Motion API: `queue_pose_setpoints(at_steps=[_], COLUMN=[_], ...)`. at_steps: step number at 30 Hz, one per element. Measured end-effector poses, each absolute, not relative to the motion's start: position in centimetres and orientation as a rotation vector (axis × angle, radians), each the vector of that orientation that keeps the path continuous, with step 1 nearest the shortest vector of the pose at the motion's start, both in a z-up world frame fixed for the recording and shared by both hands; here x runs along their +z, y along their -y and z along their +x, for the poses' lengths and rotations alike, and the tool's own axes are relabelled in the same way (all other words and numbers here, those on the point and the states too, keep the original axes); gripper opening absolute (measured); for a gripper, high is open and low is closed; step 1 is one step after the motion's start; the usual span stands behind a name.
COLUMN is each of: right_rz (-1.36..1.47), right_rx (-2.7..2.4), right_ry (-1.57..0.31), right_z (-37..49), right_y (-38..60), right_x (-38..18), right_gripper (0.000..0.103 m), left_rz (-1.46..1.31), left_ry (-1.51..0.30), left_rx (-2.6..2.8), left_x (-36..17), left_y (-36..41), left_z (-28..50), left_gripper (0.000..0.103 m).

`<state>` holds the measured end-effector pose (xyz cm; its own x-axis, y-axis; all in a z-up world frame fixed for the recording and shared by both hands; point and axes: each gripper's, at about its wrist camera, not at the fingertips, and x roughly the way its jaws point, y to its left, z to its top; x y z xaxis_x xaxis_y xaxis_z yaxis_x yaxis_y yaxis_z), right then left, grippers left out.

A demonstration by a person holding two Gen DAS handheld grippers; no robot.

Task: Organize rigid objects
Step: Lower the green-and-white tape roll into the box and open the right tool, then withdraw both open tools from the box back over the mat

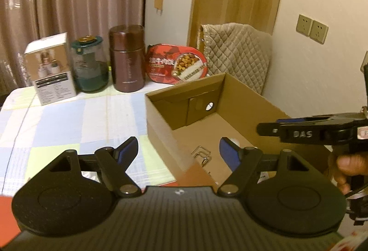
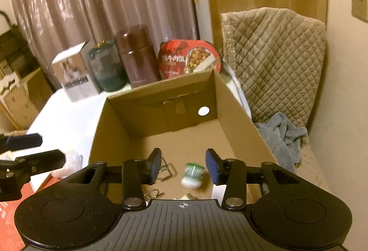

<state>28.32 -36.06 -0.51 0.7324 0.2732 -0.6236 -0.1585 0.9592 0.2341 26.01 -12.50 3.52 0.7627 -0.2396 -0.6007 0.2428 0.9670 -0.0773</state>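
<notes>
A: Fig. R gripper (image 2: 182, 164) part-open, empty, over bottle (image 2: 192, 175) lying in box (image 2: 239, 108). L gripper (image 1: 178, 149) wide, empty.

B: Risk: bottle rolls; L clips box wall.

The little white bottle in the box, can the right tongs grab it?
Probably yes. The little white bottle lies on the cardboard box floor just below the open right tongs, with nothing covering it.
</notes>
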Motion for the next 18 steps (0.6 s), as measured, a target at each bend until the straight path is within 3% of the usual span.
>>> queue_pose_setpoints(at_steps=[18], right_rz=[0.141], right_rx=[0.207], right_ry=[-0.736], right_z=[12.6], right_y=[27.9], right_x=[2.4], right_gripper=[0.072], left_rz=[-0.094], left_ry=[-0.651], left_rx=[-0.145], left_x=[4.1], left_y=[5.1], left_z=[11.8], left_gripper=[0.074])
